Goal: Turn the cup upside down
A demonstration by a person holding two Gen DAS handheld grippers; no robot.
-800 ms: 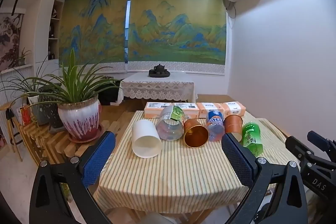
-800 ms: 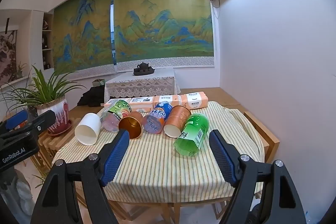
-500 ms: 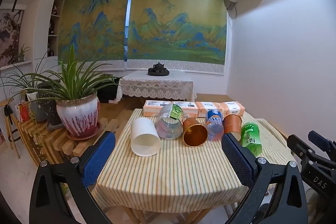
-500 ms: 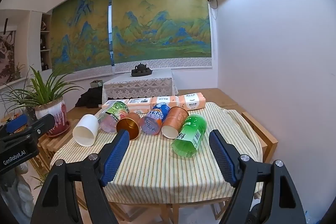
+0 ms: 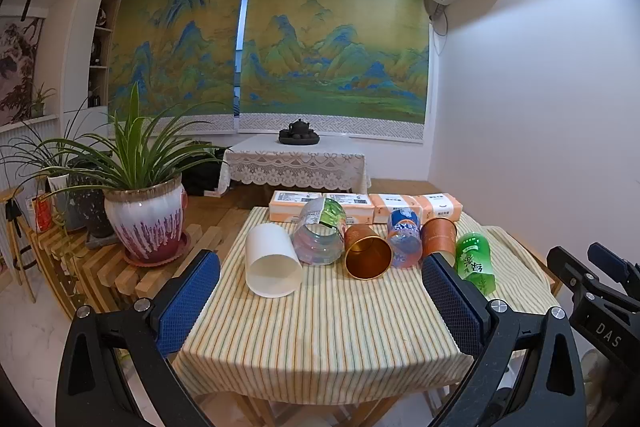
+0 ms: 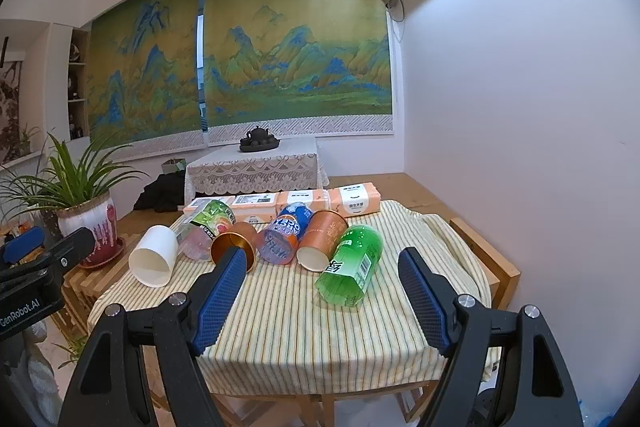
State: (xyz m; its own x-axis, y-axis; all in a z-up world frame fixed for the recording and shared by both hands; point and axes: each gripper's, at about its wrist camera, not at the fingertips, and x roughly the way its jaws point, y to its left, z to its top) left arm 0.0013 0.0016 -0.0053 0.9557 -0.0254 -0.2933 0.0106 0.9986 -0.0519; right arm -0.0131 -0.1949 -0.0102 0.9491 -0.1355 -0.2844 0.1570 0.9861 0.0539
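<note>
Several cups lie on their sides in a row on the striped tablecloth (image 5: 320,327): a white paper cup (image 5: 271,261) (image 6: 154,255), a clear cut bottle cup with a green label (image 5: 320,231) (image 6: 204,231), a copper metal cup (image 5: 366,251) (image 6: 236,243), a blue-labelled cup (image 5: 405,237) (image 6: 285,235), an orange paper cup (image 5: 438,237) (image 6: 322,241) and a green cut bottle cup (image 5: 474,261) (image 6: 350,271). My left gripper (image 5: 320,291) is open and empty, in front of the table. My right gripper (image 6: 322,291) is open and empty, near the green cup.
Tissue packs (image 5: 360,205) line the table's far edge. A potted plant (image 5: 142,215) stands on a wooden rack at the left. A lace-covered table with a teapot (image 5: 298,155) is behind. A white wall is at the right.
Both grippers have moved slightly nearer and higher over the table; the cups have not moved. Both stay open.
</note>
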